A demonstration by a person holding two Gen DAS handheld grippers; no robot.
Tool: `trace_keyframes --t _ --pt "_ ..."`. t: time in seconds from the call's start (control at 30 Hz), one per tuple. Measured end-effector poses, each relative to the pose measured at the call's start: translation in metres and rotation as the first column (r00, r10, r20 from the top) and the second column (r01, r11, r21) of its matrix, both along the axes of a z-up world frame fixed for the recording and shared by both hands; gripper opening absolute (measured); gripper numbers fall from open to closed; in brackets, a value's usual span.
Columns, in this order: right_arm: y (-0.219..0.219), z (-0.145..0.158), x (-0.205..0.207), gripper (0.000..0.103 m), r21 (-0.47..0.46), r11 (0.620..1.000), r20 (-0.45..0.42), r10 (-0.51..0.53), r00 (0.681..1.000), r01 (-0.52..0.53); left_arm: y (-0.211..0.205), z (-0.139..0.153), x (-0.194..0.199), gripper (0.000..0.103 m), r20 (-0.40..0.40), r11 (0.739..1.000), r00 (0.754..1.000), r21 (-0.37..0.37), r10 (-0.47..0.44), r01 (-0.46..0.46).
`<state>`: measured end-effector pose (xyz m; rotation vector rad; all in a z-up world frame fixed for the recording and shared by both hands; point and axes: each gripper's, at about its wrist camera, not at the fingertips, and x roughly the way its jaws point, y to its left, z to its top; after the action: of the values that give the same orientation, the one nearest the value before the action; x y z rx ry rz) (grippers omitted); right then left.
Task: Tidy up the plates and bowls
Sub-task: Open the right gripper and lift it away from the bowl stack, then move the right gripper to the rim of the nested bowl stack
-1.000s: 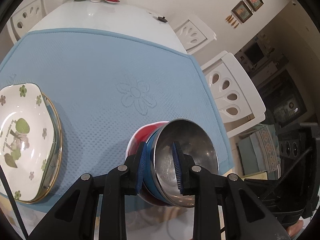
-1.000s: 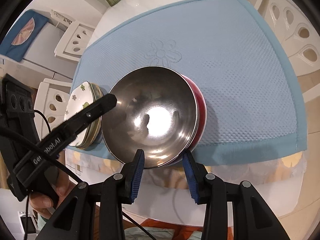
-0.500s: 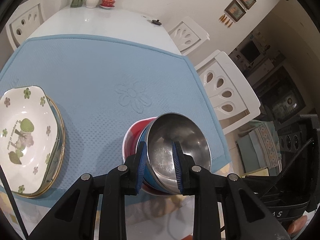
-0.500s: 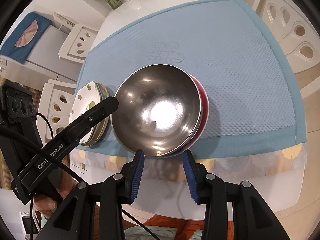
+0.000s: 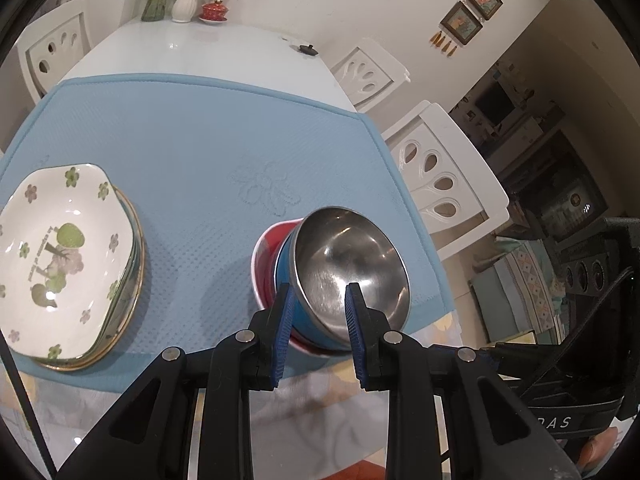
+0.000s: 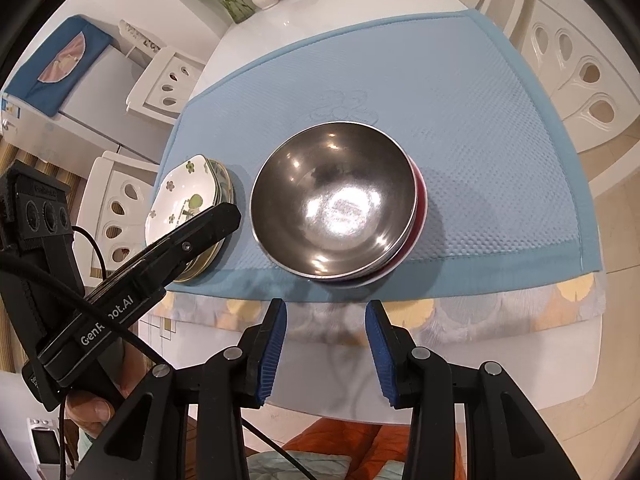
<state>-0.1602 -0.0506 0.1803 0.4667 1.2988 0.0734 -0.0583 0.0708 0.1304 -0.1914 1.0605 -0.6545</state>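
A steel-lined blue bowl (image 5: pixel 352 260) sits nested in a red bowl (image 5: pixel 268 256) near the front edge of the blue mat (image 5: pixel 192 152); the stack also shows in the right wrist view (image 6: pixel 334 204). My left gripper (image 5: pixel 318 300) is open, its pads straddling the bowl's near rim without visibly touching it. It shows from the side in the right wrist view (image 6: pixel 212 220). My right gripper (image 6: pixel 326 316) is open and empty, just off the table's front edge, short of the bowls. A stack of floral plates (image 5: pixel 60 256) lies on the mat's left part.
White chairs (image 5: pixel 444 176) stand along the table's right side and another (image 6: pixel 116 208) at the left. A vase (image 5: pixel 186 0) and a small red dish (image 5: pixel 214 10) stand at the table's far end. A patterned tablecloth (image 6: pixel 440 316) hangs over the front edge.
Both grippers have pulled back toward me from the bowl stack. The left gripper's jaws have spread a little wider around the rim. The bowls and plates stay in place.
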Motion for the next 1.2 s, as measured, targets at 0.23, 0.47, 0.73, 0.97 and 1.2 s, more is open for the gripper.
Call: trace_keyframes --t 0.23,0.47,0.73,0.97,1.2 --pt "0.011 0.003 -0.007 0.039 -0.009 1.0 0.006 -0.005 1.0 0.005 0.005 0.006 -0.012 0.023 0.021 1.0 0.999 0.007 -0.026 0.026" --pt "0.028 0.02 -0.016 0.039 -0.139 0.99 0.057 0.001 0.998 0.007 0.017 0.027 -0.031 0.033 0.106 0.999 0.994 0.043 -0.01 0.006" --pt "0.03 0.05 -0.027 0.048 -0.222 0.971 0.137 -0.056 0.989 0.086 0.049 0.065 -0.042 0.033 0.198 0.999 0.98 -0.032 0.034 -0.028" --pt "0.038 0.066 -0.045 0.049 -0.237 0.959 0.168 -0.115 0.979 0.153 0.055 0.075 -0.045 0.033 0.221 0.997 0.975 -0.072 0.008 0.008" --pt "0.044 0.082 -0.06 0.05 -0.262 0.944 0.207 -0.147 0.967 0.199 0.056 0.078 -0.051 0.033 0.237 0.996 0.971 -0.072 -0.026 0.044"
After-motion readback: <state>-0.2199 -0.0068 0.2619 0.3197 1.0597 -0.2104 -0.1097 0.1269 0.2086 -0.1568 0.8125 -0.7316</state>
